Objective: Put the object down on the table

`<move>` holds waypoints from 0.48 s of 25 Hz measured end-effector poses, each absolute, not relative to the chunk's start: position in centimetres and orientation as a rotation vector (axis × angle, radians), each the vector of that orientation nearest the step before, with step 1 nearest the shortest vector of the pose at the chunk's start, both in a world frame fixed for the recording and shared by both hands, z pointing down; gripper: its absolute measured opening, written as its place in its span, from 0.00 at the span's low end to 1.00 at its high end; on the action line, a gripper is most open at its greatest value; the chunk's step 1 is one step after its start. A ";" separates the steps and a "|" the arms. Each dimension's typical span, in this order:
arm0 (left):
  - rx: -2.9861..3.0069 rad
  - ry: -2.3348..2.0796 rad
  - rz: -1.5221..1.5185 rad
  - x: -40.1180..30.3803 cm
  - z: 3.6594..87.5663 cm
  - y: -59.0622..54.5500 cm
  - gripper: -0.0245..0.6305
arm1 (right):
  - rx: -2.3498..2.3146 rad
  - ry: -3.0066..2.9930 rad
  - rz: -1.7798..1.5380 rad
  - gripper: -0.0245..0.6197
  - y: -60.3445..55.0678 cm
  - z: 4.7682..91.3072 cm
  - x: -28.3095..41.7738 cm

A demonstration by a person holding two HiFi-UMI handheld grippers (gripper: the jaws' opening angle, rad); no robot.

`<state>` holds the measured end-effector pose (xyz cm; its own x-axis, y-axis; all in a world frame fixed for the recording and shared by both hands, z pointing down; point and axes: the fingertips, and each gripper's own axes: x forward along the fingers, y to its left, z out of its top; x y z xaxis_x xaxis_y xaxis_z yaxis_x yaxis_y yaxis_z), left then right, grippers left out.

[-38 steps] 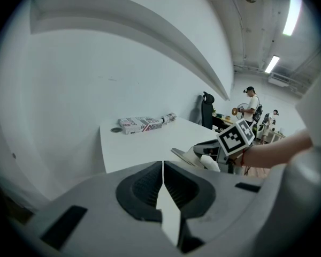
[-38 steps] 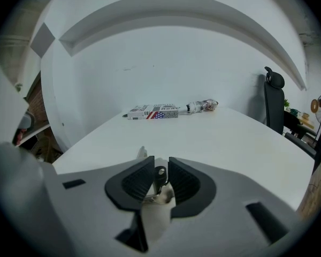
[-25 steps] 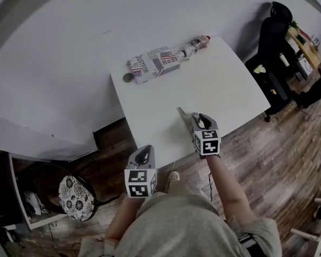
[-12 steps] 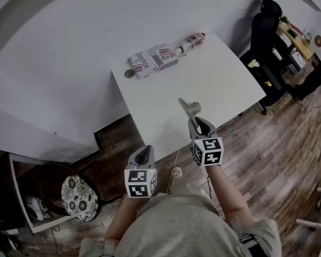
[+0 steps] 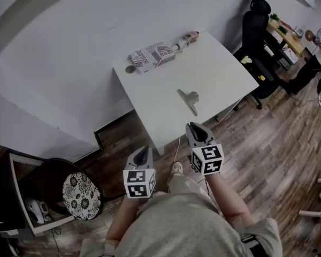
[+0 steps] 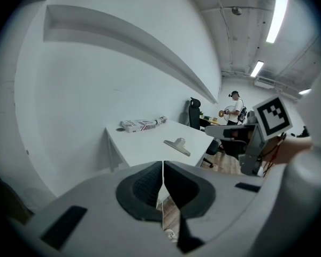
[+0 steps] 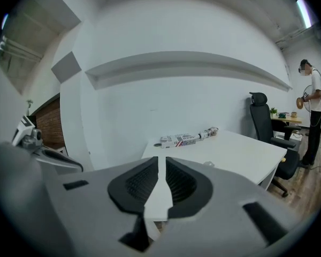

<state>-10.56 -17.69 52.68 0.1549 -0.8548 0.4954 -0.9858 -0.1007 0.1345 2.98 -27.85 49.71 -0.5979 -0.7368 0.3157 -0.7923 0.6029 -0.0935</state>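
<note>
The object, a grey clip-like tool point(image 5: 189, 99) with a flat blade, lies alone on the white table point(image 5: 219, 71) near its front edge. It also shows in the left gripper view point(image 6: 177, 145) and as a small bump point(image 7: 208, 164) in the right gripper view. My right gripper point(image 5: 193, 126) hangs off the table's front edge, apart from the tool. Its jaws point(image 7: 158, 162) have just been closing and stand a narrow gap apart with nothing between them. My left gripper point(image 5: 144, 150) is lower left over the floor, its pads point(image 6: 163, 165) pressed together and empty.
A printed box point(image 5: 152, 57), a bottle point(image 5: 187, 38) and a small round thing point(image 5: 129, 69) lie along the table's far edge by the wall. A black office chair point(image 5: 255, 20) stands at the right. A patterned stool point(image 5: 81, 195) is at lower left. A person point(image 7: 310, 111) stands far right.
My right gripper has drawn back off the table from the grey tool, which stays lying there, and its jaws have narrowed. The left gripper has drifted back slightly too.
</note>
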 end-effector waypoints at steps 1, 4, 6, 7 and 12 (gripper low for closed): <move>2.013 -1.751 0.404 -10.6 52.5 -17.1 0.05 | 1.257 -2.592 0.325 0.10 -26.9 49.4 2.9; 2.019 -1.758 0.393 -10.8 52.2 -15.1 0.05 | 1.253 -2.607 0.319 0.08 -24.2 48.8 2.5; 2.022 -1.763 0.388 -11.0 52.0 -13.8 0.05 | 1.253 -2.615 0.321 0.06 -22.4 48.5 2.3; 2.023 -1.766 0.386 -11.1 51.9 -13.3 0.05 | 1.252 -2.618 0.321 0.05 -21.5 48.4 2.2; 2.033 -1.771 0.377 -11.4 51.6 -10.6 0.05 | 1.233 -2.629 0.312 0.04 -17.3 48.2 1.7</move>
